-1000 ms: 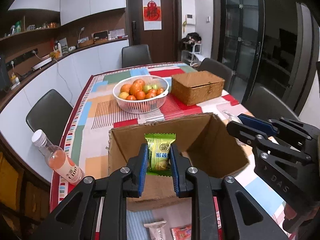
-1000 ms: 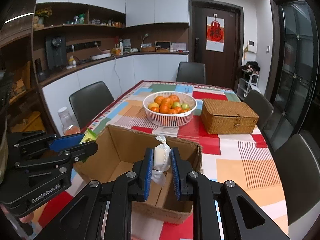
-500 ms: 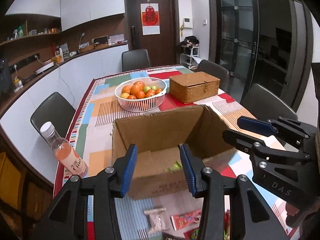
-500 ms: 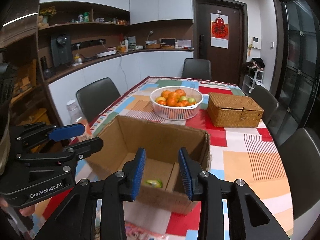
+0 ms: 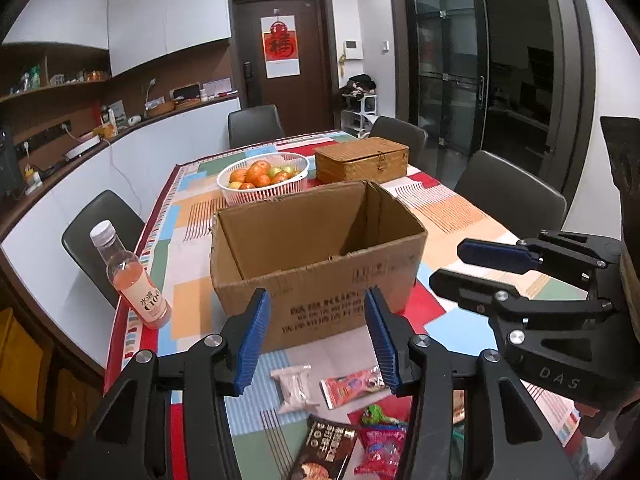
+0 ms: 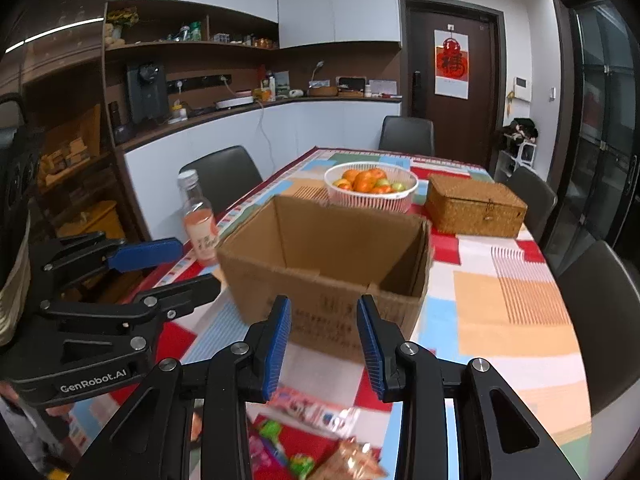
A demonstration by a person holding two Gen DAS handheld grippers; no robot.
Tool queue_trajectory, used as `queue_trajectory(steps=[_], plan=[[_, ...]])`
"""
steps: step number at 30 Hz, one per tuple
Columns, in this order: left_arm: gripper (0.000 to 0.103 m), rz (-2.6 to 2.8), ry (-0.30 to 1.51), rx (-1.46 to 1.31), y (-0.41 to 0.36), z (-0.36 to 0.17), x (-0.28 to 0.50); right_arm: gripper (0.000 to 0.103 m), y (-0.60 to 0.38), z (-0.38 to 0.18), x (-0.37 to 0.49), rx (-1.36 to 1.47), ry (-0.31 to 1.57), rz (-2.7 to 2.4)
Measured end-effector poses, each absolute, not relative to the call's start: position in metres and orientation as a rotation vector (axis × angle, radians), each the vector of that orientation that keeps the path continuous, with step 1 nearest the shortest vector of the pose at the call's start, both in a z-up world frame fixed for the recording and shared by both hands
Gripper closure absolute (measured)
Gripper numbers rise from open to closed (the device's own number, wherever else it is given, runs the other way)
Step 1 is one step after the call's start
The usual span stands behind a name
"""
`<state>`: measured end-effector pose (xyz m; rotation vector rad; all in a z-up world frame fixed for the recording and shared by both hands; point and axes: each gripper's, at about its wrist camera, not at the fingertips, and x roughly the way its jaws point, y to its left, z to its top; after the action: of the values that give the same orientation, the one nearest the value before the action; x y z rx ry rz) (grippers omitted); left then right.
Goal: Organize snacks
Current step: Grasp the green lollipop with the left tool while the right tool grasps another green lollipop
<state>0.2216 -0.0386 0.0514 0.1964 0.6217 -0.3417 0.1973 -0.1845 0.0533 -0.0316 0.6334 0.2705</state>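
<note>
An open cardboard box (image 5: 316,256) stands on the patterned tablecloth; it also shows in the right wrist view (image 6: 328,264). My left gripper (image 5: 318,332) is open and empty, held in front of the box's near wall. My right gripper (image 6: 324,340) is open and empty, also before the box. Loose snack packets lie on the table below the grippers: a white packet (image 5: 294,388), a red packet (image 5: 352,386), a dark packet (image 5: 324,452) and a pink packet (image 5: 380,448). The box's inside bottom is hidden from both views.
A bottle of pink drink (image 5: 134,280) stands at the table's left edge. A white basket of fruit (image 5: 264,178) and a wicker box (image 5: 362,160) sit behind the cardboard box. Dark chairs (image 5: 508,196) surround the table.
Both grippers opened and let their snacks drop into the box: the left a green packet, the right a white one. Both then pulled back and down, away from the box.
</note>
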Motion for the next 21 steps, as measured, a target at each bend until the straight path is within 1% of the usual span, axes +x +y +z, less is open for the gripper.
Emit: queue_trajectory(steps=[12,21], plan=[[0.055,-0.407,0.700,0.232,-0.041,0.012,0.186,0.068,-0.179,0.013,0.165,-0.046,0.774,0.318],[0.055,-0.465,0.796,0.268,-0.042,-0.025,0.179,0.068,-0.173,-0.021,0.156,-0.044,0.888,0.344]])
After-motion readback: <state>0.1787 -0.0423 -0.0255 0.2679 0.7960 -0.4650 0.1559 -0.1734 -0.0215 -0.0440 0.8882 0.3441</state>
